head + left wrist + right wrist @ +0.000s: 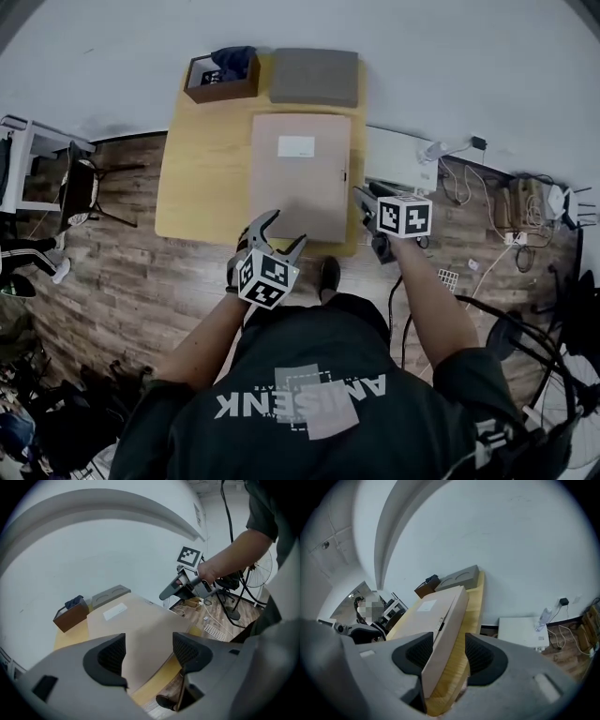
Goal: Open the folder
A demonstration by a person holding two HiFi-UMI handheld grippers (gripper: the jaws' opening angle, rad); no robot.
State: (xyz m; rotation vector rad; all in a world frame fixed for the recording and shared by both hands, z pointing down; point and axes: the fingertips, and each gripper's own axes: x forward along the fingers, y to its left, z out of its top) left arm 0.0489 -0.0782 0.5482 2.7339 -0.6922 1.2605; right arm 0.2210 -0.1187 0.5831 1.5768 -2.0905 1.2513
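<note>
A beige, box-like folder [300,173] with a white label [296,145] lies closed on the yellow wooden table [197,178]. My left gripper [281,232] hovers over the folder's near edge, jaws wide open; in the left gripper view [149,651] the folder [140,620] shows between them, untouched. My right gripper [362,199] is at the folder's right side near its front corner. In the right gripper view [449,656] the jaws stand open on either side of the folder's side edge [443,630], where a small dark clasp [440,620] sits.
A grey pad [314,77] and a brown box [221,77] sit at the table's far end. A white appliance [398,159] and cables [487,244] lie on the floor to the right. A chair [80,187] stands to the left.
</note>
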